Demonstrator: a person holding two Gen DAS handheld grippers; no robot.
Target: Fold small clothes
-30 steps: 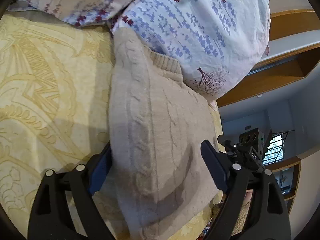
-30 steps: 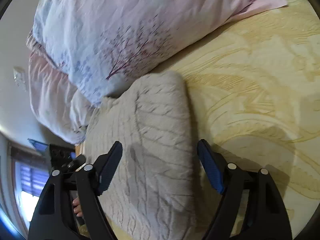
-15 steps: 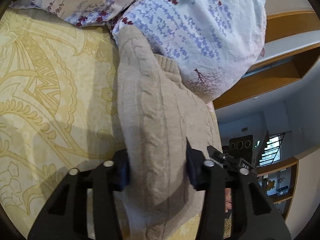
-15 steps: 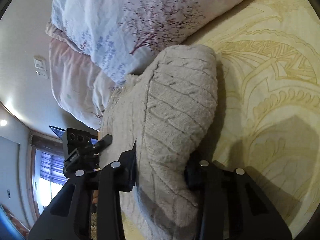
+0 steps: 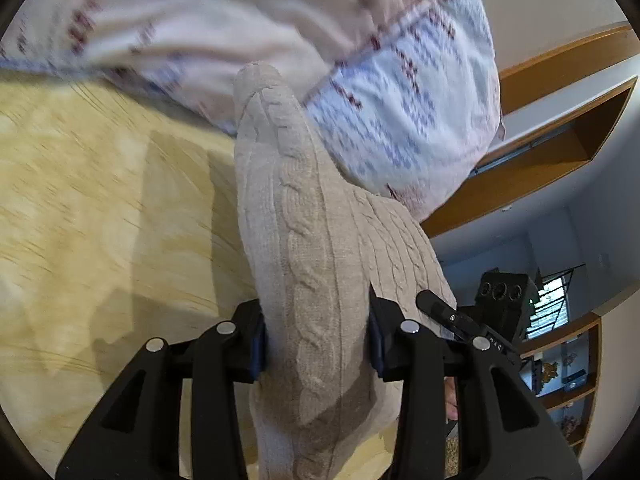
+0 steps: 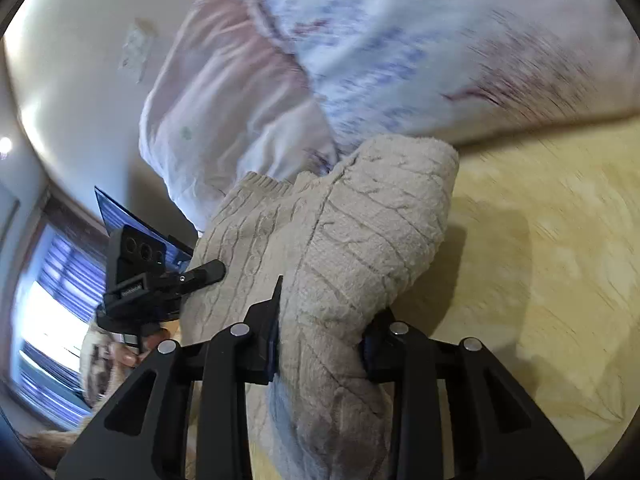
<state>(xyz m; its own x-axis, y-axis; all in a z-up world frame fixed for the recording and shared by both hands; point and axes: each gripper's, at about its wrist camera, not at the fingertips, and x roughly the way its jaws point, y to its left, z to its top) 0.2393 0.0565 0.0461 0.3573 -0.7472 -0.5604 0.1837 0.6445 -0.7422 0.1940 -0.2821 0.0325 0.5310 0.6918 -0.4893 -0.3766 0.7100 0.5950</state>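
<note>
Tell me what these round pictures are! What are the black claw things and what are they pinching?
The claws are grippers, simple two-finger tools. No robot here: a person holds one in each hand. Each gripper carries a small camera looking out along its fingers, and its wide lens makes the pictures round and bent.

One picture comes from the left gripper, the other from the right gripper. Each camera also catches the other gripper off to the side.

Both are shut on a beige knitted sweater, pinching it near its edge and lifting it off a yellow patterned bedspread. Behind the sweater lie flowery pillows. The background is blurry, so the grippers are probably moving. The person is folding small clothes.
</note>
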